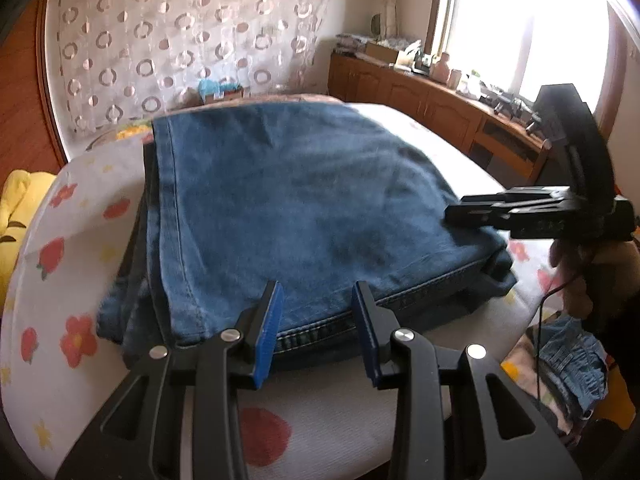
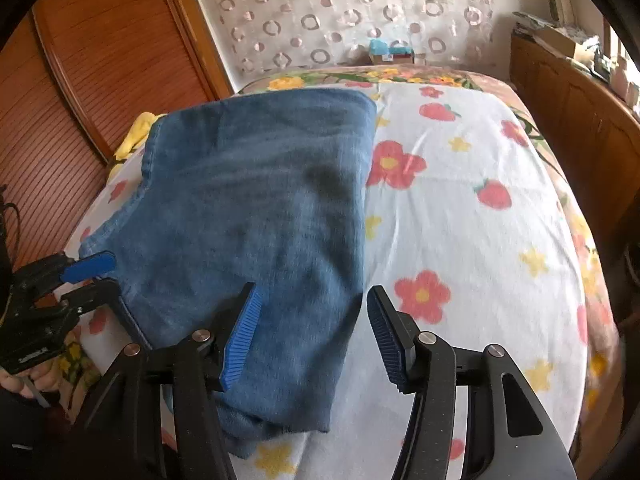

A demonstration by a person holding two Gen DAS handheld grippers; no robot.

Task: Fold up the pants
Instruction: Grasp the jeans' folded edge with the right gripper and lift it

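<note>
Jeans (image 2: 256,216) folded on the flowery sheet (image 2: 472,208); right gripper (image 2: 314,332) spread wide over their edge, pinching nothing; left gripper (image 1: 318,330) partly spread, empty too.

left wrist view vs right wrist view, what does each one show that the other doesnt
Only the left wrist view shows the bright window and the yellow cloth at the bed's edge. Only the right wrist view shows the slatted wooden door and the wide bare stretch of flowered sheet. Both show the folded jeans, the ring-patterned curtain and both grippers.
</note>
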